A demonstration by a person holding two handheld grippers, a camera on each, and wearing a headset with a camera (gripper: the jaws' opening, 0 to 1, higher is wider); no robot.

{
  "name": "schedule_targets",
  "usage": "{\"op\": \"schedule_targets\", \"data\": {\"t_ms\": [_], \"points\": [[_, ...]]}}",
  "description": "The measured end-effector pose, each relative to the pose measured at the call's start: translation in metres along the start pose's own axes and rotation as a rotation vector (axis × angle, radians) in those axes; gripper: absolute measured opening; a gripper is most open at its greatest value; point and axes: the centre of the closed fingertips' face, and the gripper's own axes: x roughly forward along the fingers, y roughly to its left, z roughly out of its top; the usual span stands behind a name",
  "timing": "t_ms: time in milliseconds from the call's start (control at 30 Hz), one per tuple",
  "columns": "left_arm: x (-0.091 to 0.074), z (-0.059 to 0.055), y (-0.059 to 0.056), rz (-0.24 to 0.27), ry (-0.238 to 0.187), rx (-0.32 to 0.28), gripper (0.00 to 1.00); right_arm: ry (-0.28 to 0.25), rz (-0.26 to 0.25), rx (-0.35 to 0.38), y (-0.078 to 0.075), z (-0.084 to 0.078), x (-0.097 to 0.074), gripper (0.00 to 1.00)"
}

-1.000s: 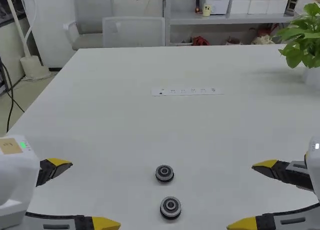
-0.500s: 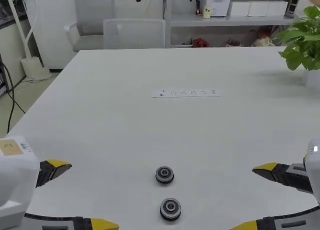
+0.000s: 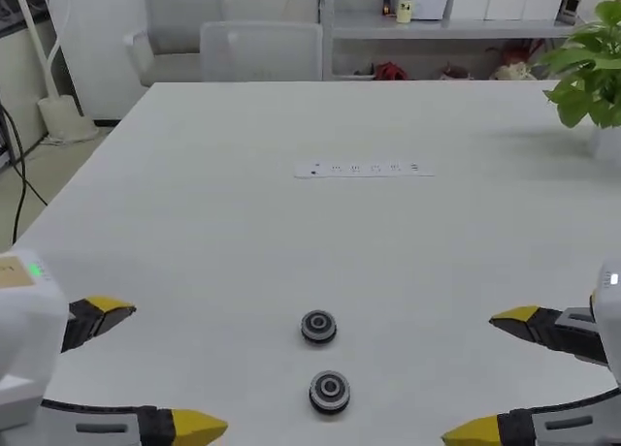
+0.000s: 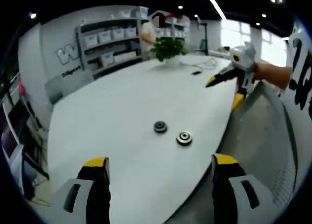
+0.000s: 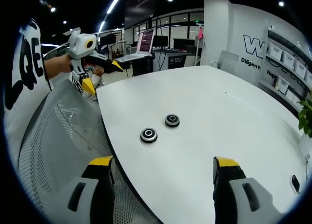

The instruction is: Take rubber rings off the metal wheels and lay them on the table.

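Nothing is looking done yet: the far metal wheel and the near metal wheel are lying by the table's near edge, with rubber rings seemingly on both. The left hand-held gripper and the right hand-held gripper are flanking them, gaping wide and empty.

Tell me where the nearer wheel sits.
In the head view, the nearer wheel lies low and centre, by the table's front edge, just this side of the other wheel, not touching it.
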Motion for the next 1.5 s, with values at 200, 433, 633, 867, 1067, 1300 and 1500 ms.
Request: {"op": "schedule_targets", "data": {"t_ms": [200, 433, 633, 867, 1067, 1300, 1500], "points": [[0.002, -0.001, 0.0, -0.009, -0.005, -0.001, 0.88, 0.009, -0.003, -0.002, -0.002, -0.001, 0.0, 0.8], [0.002, -0.002, 0.005, -0.006, -0.005, -0.005, 0.88, 0.008, -0.001, -0.012, -0.004, 0.004, 0.004, 0.8], [0.002, -0.003, 0.009, 0.001, -0.005, -0.009, 0.88, -0.003, 0.003, -0.021, -0.004, 0.01, 0.006, 0.79], [0.002, -0.005, 0.011, 0.011, 0.0, -0.002, 0.88, -0.007, 0.001, -0.033, -0.005, 0.009, 0.005, 0.79], [0.0, -0.006, 0.009, 0.018, 0.0, -0.006, 0.87, -0.007, 0.004, -0.037, -0.006, 0.008, 0.004, 0.78], [-0.001, -0.006, 0.009, 0.02, -0.001, -0.005, 0.87, -0.015, 0.018, -0.045, -0.001, 0.012, 0.007, 0.78], [0.001, -0.005, 0.009, 0.015, 0.002, 0.001, 0.87, -0.011, 0.018, -0.044, -0.001, 0.009, 0.007, 0.78]]}}
